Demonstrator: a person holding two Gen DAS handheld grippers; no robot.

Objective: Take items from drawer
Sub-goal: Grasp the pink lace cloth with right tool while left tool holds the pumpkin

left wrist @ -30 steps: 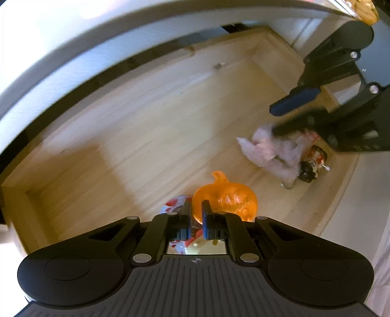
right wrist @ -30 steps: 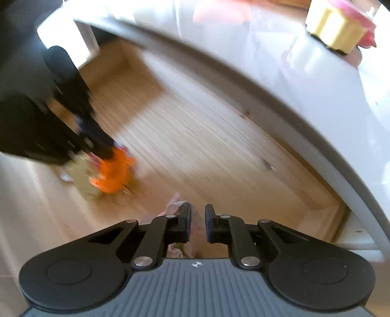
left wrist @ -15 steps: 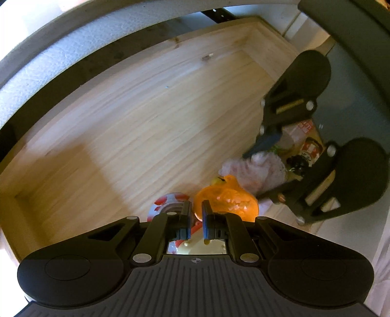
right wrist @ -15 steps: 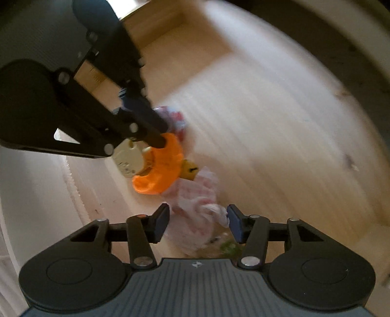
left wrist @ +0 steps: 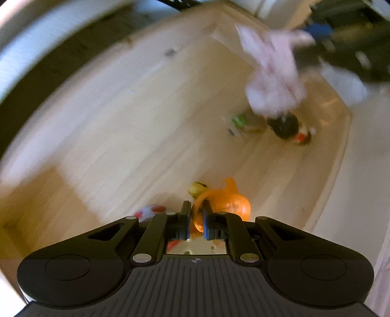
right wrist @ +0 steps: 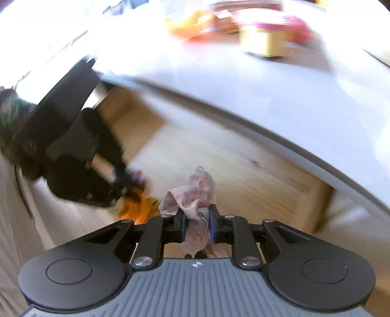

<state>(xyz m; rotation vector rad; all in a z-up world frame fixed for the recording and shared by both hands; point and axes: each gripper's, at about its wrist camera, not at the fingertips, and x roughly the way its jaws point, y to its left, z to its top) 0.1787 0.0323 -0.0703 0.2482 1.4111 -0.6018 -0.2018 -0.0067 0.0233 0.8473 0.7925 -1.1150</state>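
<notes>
The open wooden drawer (left wrist: pixel 121 122) holds the items. My left gripper (left wrist: pixel 195 215) is shut on the rim of an orange plastic pumpkin (left wrist: pixel 231 204), low over the drawer's near side. A yellow bit (left wrist: pixel 197 187) sticks out beside the pumpkin. In the right wrist view my right gripper (right wrist: pixel 197 220) is shut on a crumpled pink-and-white cloth (right wrist: pixel 195 192), held above the drawer floor (right wrist: pixel 243 175). The left wrist view shows that cloth (left wrist: pixel 273 80) hanging blurred at the upper right. The left gripper (right wrist: pixel 126 190) and pumpkin (right wrist: pixel 139 211) sit at the left of the right wrist view.
A small dark bottle (left wrist: pixel 287 126) and a green-labelled item (left wrist: pixel 240 120) lie by the drawer's right wall. A red-and-white item (left wrist: pixel 151 211) lies beside my left fingers. The white tabletop (right wrist: pixel 243 80) overhangs the drawer, with a yellow jar (right wrist: pixel 265 41) and orange packets (right wrist: pixel 195 22) on it.
My right gripper was open over the cloth half a second ago; it has shut on it and lifted it up. The left gripper stays shut on the pumpkin.
</notes>
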